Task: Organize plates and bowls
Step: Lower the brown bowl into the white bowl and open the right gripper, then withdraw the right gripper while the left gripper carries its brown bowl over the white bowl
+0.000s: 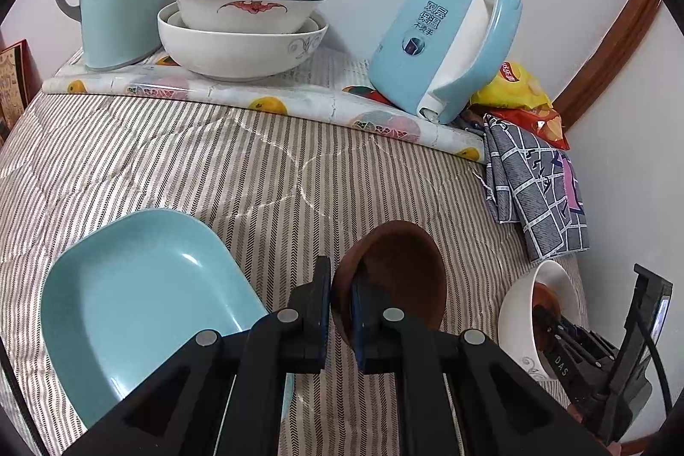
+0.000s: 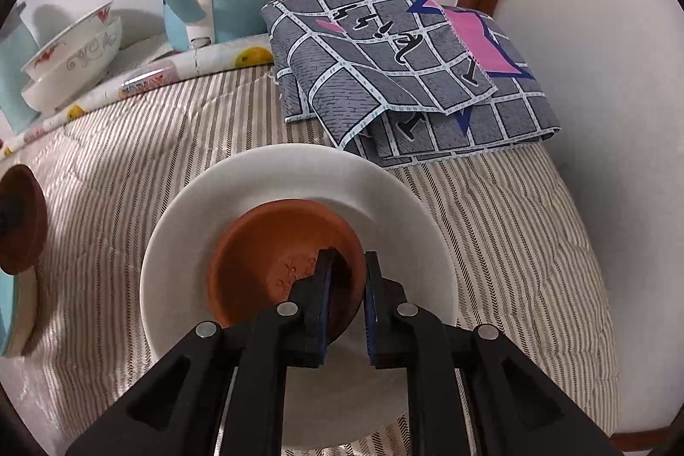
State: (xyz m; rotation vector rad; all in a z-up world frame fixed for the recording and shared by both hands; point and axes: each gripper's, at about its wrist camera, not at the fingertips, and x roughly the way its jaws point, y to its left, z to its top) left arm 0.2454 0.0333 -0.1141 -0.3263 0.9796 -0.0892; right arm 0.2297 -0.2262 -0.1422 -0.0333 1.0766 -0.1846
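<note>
Left gripper (image 1: 340, 295) jaws pinch a brown bowl's (image 1: 399, 272) rim above the bed at 6 o'clock, right gripper (image 2: 348, 289) jaws clamp a clay saucer's (image 2: 273, 263) rim inside the white bowl (image 2: 265, 178); both look stiff, light, chip-prone.

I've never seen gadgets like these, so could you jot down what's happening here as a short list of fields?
left tool: shut on the rim of a brown bowl, lifted and tilted
right tool: straddles the rim of a brown dish, which sits inside a white bowl
nearby: teal dish on the striped cloth
back shelf: stacked bowls, kettle
</note>
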